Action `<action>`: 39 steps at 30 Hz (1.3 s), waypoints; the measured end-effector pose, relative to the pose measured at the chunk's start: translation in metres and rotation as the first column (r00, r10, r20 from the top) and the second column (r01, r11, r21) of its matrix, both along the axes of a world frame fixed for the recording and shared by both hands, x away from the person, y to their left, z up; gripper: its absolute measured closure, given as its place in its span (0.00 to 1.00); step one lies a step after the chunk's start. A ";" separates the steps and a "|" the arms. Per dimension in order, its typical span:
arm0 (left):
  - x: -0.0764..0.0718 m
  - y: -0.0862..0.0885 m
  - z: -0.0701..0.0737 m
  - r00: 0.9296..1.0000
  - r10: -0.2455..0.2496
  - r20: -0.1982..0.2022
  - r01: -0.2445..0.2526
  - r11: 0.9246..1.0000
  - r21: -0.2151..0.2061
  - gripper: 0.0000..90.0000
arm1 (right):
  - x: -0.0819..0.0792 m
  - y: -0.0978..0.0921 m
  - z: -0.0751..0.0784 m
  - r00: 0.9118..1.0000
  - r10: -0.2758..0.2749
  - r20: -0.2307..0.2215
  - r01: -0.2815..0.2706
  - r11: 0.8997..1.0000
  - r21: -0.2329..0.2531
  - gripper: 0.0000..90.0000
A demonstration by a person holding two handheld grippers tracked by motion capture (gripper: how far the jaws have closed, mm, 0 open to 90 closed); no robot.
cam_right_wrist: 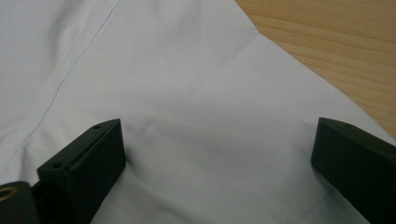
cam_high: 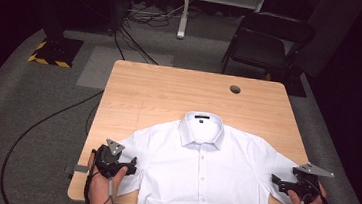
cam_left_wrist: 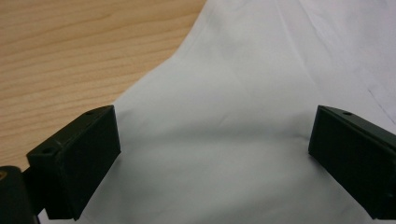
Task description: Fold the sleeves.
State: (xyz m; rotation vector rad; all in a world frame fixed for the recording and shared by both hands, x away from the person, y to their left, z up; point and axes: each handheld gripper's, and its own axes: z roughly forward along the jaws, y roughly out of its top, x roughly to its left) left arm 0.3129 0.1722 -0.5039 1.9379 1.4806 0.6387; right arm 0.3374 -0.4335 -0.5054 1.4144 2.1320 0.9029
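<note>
A white shirt (cam_high: pixel 202 177) lies flat, buttoned, at the table's (cam_high: pixel 160 90) near edge. Left gripper (cam_high: pixel 130 167) and right gripper (cam_high: pixel 278 181) sit at its sleeves, jaws wide, holding nothing; the folding seems about to start, so next each must pinch its sleeve

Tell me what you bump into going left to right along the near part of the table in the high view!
Left hand-held gripper → white shirt → right hand-held gripper, all on the wooden table.
</note>
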 end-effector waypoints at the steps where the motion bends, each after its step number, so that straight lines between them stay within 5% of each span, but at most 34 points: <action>1: 0.000 0.000 0.000 1.000 0.000 0.000 0.000 1.000 0.000 0.03 | 0.000 0.000 0.000 1.000 0.000 0.000 0.000 1.000 0.000 0.03; 6: -0.005 0.002 0.008 0.996 0.022 0.091 -0.021 1.000 -0.012 0.02 | 0.000 0.000 0.000 1.000 0.000 0.000 0.000 1.000 0.000 0.03; 11: -0.010 0.004 0.016 0.984 0.035 0.177 -0.034 0.999 -0.010 0.02 | 0.000 0.000 0.000 1.000 0.000 0.000 0.000 1.000 0.000 0.03; 19: -0.016 0.009 0.023 0.969 0.050 0.243 -0.046 0.999 -0.020 0.02 | 0.000 0.000 0.000 1.000 0.000 0.000 0.000 1.000 0.000 0.03; 32: -0.025 0.028 0.026 0.968 0.038 0.248 -0.029 0.999 -0.040 0.02 | 0.000 0.000 0.000 1.000 0.000 0.000 0.000 1.000 0.000 0.03; 39: -0.029 0.042 0.026 0.972 -0.010 0.233 0.020 0.999 -0.040 0.06 | 0.000 0.000 0.000 1.000 0.000 -0.001 0.000 1.000 0.000 0.03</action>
